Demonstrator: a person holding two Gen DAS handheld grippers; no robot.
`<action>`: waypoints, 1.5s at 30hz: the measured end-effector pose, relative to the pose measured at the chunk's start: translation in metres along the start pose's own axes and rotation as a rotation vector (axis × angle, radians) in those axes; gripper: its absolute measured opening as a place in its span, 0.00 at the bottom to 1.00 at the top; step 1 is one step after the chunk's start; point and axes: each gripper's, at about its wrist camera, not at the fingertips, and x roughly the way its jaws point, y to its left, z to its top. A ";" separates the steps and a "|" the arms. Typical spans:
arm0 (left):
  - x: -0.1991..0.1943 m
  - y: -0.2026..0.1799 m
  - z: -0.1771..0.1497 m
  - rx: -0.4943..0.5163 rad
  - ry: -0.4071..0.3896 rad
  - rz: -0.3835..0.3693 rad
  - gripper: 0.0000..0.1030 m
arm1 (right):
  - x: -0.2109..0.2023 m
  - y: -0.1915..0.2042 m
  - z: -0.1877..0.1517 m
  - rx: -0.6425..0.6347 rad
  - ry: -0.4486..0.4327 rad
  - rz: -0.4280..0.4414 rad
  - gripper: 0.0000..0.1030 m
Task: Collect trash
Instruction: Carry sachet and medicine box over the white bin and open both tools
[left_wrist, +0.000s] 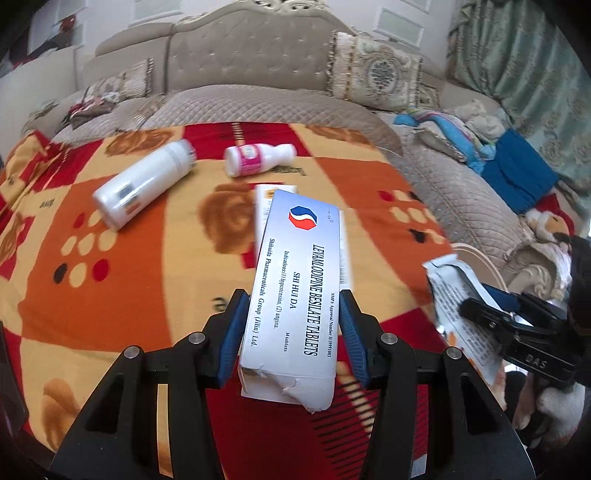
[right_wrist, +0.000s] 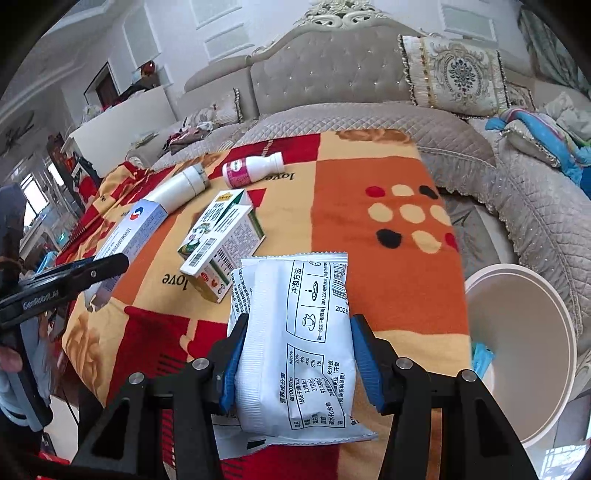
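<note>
Between the blue pads of the left gripper (left_wrist: 293, 325) sits a pale blue tablet box (left_wrist: 295, 291), clamped by its long sides and lifted clear of the patterned blanket (left_wrist: 110, 295); its torn end faces the camera. Ahead of that gripper, on the blanket, lie a tall white bottle (left_wrist: 144, 182) and a small pink-labelled bottle (left_wrist: 258, 159), both on their sides and apart from each other. Just beyond the held box, partly hidden by it, lies a green and white carton (right_wrist: 221, 243). To the right, the right gripper (right_wrist: 297, 349) grips a white sachet pack (right_wrist: 295, 343) across its width, also off the blanket. Right of and below that gripper stands a white bin (right_wrist: 517, 354), a blue scrap visible inside it.
</note>
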 end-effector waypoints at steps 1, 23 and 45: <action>0.000 -0.007 0.000 0.011 0.001 -0.010 0.46 | -0.002 -0.003 0.000 0.005 -0.004 -0.003 0.50; 0.049 -0.151 0.003 0.180 0.087 -0.184 0.46 | -0.049 -0.119 -0.023 0.199 -0.039 -0.146 0.50; 0.112 -0.259 -0.006 0.282 0.210 -0.257 0.46 | -0.059 -0.219 -0.063 0.395 -0.004 -0.244 0.50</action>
